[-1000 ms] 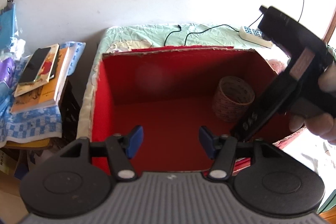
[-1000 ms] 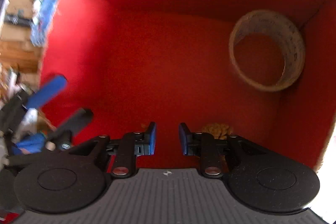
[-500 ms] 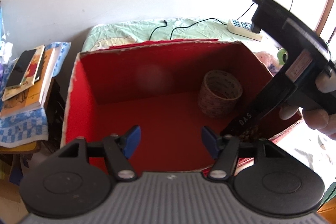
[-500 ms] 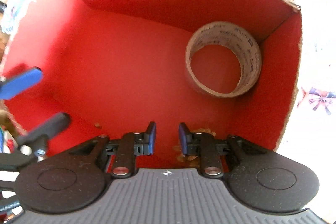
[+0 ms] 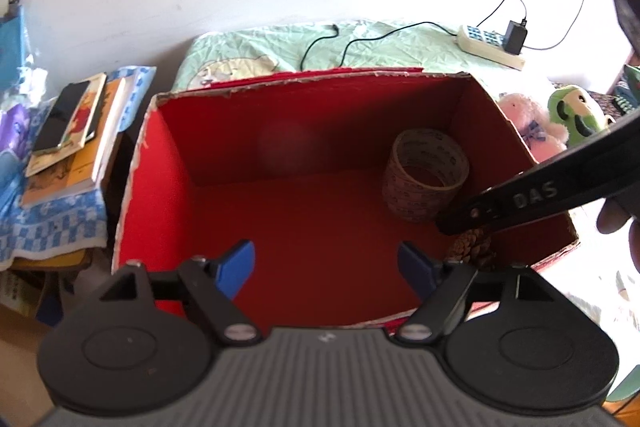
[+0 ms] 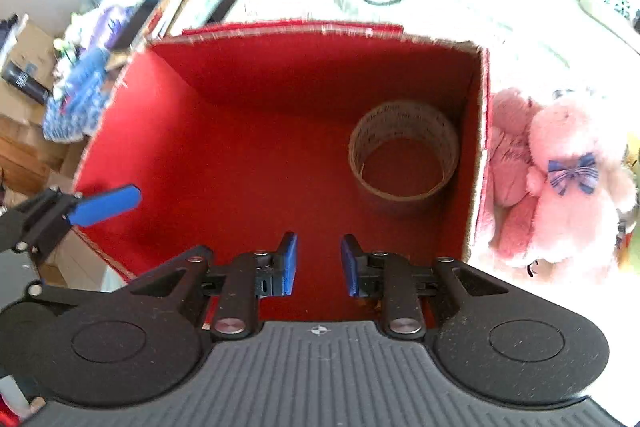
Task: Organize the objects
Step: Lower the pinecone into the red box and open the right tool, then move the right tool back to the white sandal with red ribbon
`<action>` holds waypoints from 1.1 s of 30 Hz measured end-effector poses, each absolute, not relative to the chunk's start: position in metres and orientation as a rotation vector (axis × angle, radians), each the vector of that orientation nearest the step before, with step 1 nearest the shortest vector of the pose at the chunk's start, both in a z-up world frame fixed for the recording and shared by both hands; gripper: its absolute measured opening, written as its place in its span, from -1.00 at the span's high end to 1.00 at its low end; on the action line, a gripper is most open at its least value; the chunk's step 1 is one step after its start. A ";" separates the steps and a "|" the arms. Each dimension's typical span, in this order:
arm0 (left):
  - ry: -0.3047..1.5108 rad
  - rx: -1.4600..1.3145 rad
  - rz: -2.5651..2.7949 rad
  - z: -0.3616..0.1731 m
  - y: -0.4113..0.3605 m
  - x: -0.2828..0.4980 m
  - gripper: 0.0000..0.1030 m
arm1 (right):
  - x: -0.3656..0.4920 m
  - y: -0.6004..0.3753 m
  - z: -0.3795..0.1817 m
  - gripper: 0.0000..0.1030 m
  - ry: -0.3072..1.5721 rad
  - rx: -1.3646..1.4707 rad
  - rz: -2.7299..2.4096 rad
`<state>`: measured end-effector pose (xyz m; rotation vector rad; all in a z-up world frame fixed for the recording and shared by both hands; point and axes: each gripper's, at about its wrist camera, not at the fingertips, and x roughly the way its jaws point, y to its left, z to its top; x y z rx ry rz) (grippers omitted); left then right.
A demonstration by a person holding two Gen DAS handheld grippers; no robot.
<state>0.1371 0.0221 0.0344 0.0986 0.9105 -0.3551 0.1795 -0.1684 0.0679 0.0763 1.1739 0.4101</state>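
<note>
A red cardboard box stands open on a bed. Inside, a brown tape roll lies flat by the right wall, and a pine cone rests in the near right corner. My left gripper hangs open over the box's near edge with nothing between its blue pads. My right gripper hovers above the near right part of the box, its pads a narrow gap apart and empty. Its black body reaches in from the right, above the pine cone.
A pink plush toy and a green one lie right of the box. A power strip with cables sits behind it. Books with a phone on top are stacked at the left.
My right gripper has risen and drawn back out of the box, so the box rim and the plush toys now show. The pine cone stays on the box floor. My left gripper barely moved.
</note>
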 end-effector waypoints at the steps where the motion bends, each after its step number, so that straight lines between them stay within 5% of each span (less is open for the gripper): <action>1: 0.911 0.102 -0.343 0.036 0.020 0.135 -0.58 | 0.172 -0.171 0.073 0.50 1.154 0.082 0.409; 15: 0.884 0.137 -0.198 0.062 -0.007 0.087 -0.65 | 0.132 -0.206 0.087 0.33 0.990 0.124 0.454; 33: 0.903 0.151 -0.090 0.055 -0.030 0.026 -0.70 | 0.085 -0.228 0.073 0.31 1.003 0.179 0.514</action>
